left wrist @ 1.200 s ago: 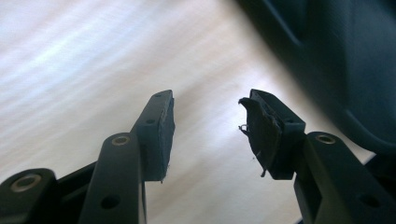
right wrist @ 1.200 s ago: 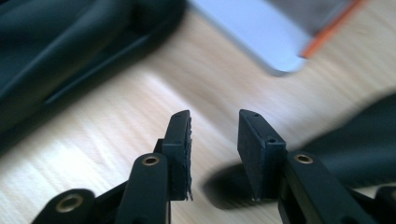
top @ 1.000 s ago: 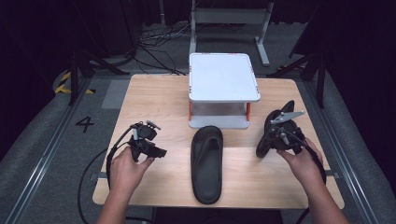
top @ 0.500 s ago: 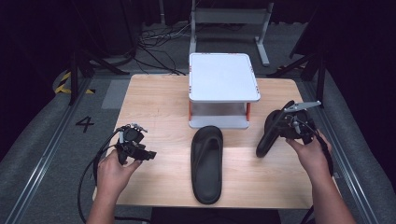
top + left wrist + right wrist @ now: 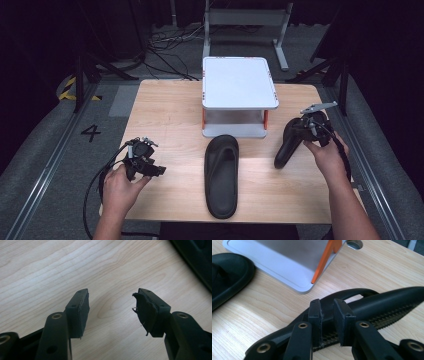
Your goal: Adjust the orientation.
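Since a second ago, the right gripper (image 5: 305, 131) is lifting its clamped sandal (image 5: 286, 147) at frame right, long axis tilting toward lower left. At lower left, the left gripper (image 5: 145, 162) is waiting wide apart, farther from the shelf (image 5: 239, 82) on the desk (image 5: 165, 115).

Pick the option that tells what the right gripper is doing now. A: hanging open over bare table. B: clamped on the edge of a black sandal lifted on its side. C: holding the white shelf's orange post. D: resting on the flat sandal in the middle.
B: in the right gripper view the right gripper is shut on the tilted black sandal, ridged sole showing.
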Demonstrator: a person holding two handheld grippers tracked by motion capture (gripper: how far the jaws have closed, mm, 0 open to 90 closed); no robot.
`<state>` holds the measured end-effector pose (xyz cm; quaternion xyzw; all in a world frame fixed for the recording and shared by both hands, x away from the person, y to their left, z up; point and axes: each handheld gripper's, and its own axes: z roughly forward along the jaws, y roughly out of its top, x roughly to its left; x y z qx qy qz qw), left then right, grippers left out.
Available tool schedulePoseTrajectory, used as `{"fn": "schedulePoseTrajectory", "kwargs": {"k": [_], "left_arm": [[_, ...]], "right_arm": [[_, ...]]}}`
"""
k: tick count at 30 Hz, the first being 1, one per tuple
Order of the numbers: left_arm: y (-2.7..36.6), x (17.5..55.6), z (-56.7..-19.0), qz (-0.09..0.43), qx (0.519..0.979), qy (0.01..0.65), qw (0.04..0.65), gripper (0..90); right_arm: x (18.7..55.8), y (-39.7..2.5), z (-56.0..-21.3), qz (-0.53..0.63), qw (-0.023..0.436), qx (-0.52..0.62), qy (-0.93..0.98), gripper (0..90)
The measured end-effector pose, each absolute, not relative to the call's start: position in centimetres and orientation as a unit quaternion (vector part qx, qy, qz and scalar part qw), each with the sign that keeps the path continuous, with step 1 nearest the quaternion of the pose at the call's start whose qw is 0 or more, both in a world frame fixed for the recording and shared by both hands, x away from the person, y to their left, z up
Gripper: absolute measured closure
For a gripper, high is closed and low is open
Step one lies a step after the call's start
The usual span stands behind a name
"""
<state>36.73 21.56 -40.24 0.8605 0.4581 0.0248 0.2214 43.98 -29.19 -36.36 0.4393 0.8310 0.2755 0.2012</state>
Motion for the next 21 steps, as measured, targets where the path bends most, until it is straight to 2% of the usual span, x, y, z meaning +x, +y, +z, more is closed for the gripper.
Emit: {"fn": "schedulePoseTrajectory", "kwargs": {"k": [8, 14, 17, 21], "left_arm": [[21.3, 37.4, -40.0, 0.019, 0.859, 0.459, 0.228, 44.1], [19.6, 38.8, -39.9, 0.021, 0.866, 0.440, 0.235, 43.7], [18.9, 39.2, -39.9, 0.022, 0.870, 0.436, 0.229, 43.9], [18.9, 39.0, -40.2, 0.023, 0.873, 0.434, 0.222, 43.9]], "right_arm": [[43.4, -30.5, -36.8, 0.243, 0.185, 0.454, 0.837, 78.1], [42.2, -32.3, -37.0, 0.251, 0.185, 0.474, 0.823, 77.4], [41.9, -31.4, -36.0, 0.274, 0.203, 0.453, 0.824, 78.6], [42.6, -29.9, -35.9, 0.286, 0.204, 0.435, 0.829, 79.7]]}}
